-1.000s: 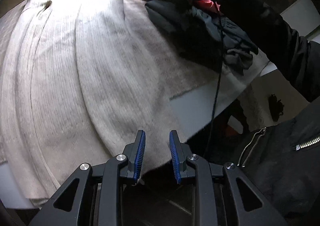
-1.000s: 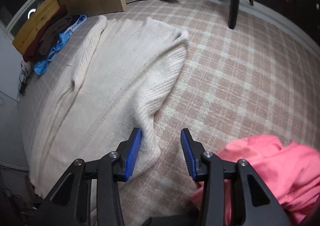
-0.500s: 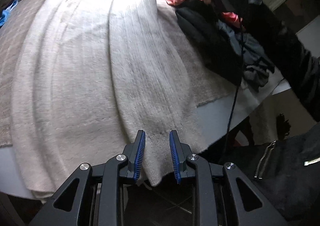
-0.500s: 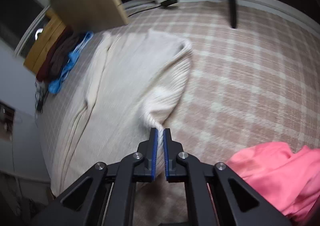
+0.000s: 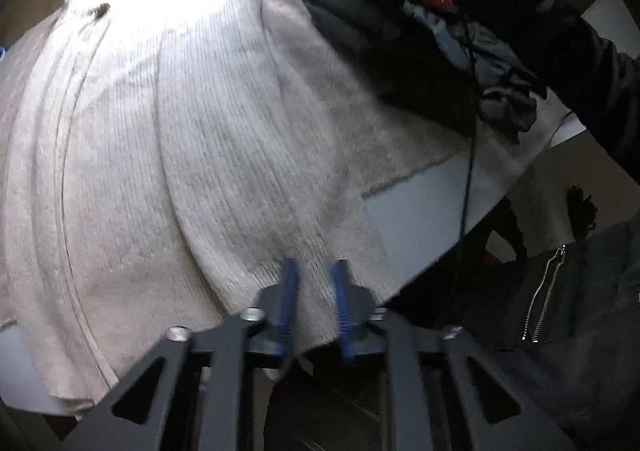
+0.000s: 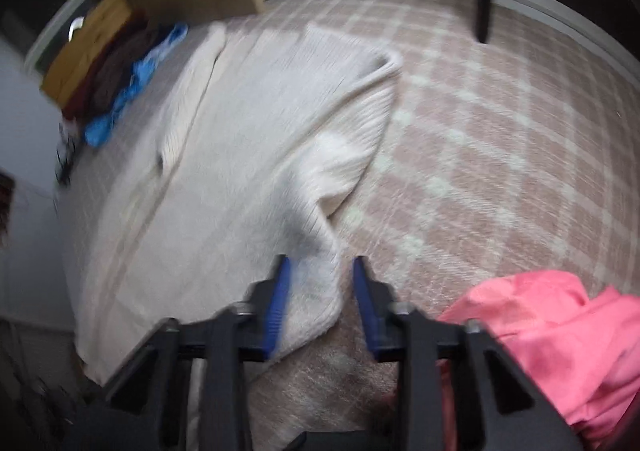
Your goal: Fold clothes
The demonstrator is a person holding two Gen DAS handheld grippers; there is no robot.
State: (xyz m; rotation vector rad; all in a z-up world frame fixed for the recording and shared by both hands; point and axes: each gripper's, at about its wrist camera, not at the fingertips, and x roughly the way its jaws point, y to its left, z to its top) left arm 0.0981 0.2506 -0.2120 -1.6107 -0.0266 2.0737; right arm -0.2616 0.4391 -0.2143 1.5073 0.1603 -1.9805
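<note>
Straddling the cream sweater (image 5: 224,155) at two of its edges, both grippers sit low over the checked blanket (image 6: 500,155).

Left gripper (image 5: 314,287): jaws parted, hem corner lying between the blue pads, not pinched. Right gripper (image 6: 320,291): jaws spread wide, a raised fold of the sweater's far edge (image 6: 316,271) sitting in the gap, loose. The person's dark sleeve (image 5: 568,35) reaches across the dark clothes heap (image 5: 424,63). A pink garment (image 6: 552,339) lies just beside the right gripper; open blanket stretches beyond. Folded blue and maroon clothes (image 6: 120,91) sit well apart at the far edge.
</note>
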